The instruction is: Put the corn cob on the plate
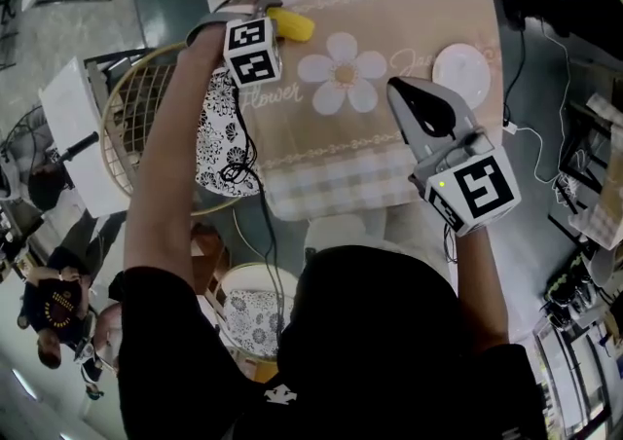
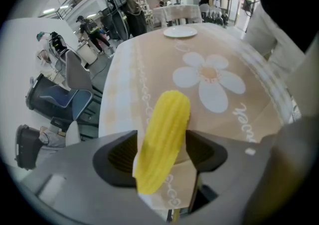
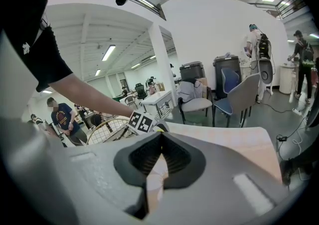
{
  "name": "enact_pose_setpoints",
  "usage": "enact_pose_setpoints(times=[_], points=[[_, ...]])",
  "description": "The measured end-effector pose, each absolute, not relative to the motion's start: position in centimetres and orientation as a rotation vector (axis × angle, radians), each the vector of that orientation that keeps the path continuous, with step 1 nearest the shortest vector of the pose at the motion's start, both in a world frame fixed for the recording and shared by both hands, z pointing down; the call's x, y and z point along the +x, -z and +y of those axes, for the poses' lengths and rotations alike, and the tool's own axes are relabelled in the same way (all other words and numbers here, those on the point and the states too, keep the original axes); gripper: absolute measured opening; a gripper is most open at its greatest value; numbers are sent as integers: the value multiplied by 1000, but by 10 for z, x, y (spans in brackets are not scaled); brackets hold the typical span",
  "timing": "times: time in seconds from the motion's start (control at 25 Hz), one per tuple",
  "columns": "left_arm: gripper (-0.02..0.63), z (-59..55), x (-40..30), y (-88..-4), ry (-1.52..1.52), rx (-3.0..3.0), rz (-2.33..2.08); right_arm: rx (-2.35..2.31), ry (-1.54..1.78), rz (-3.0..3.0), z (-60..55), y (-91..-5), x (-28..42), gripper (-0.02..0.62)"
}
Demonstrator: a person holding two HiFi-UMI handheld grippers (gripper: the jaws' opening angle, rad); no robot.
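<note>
At the far left edge of the table, my left gripper sets its 2 jaws wide astride the corn cob lying there, lined up to grasp it, while my right gripper hovers closed and empty near the plate.

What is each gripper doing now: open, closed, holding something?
Left gripper: open; the corn cob lies between its jaws, not gripped.
Right gripper: closed, holding nothing.
</note>
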State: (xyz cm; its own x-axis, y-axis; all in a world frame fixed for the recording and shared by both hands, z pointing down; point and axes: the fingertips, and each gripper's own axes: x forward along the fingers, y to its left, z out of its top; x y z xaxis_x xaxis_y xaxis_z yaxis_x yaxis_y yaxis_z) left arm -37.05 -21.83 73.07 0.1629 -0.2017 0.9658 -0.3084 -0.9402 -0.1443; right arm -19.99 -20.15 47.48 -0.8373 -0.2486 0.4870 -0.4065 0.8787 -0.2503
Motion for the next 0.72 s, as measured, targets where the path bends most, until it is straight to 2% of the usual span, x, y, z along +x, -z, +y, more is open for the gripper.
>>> enact_pose_setpoints(times=[0.72], points=[[304, -213, -365, -739, -1814, 2286, -278, 482, -500, -2573, -194, -488, -193, 2]])
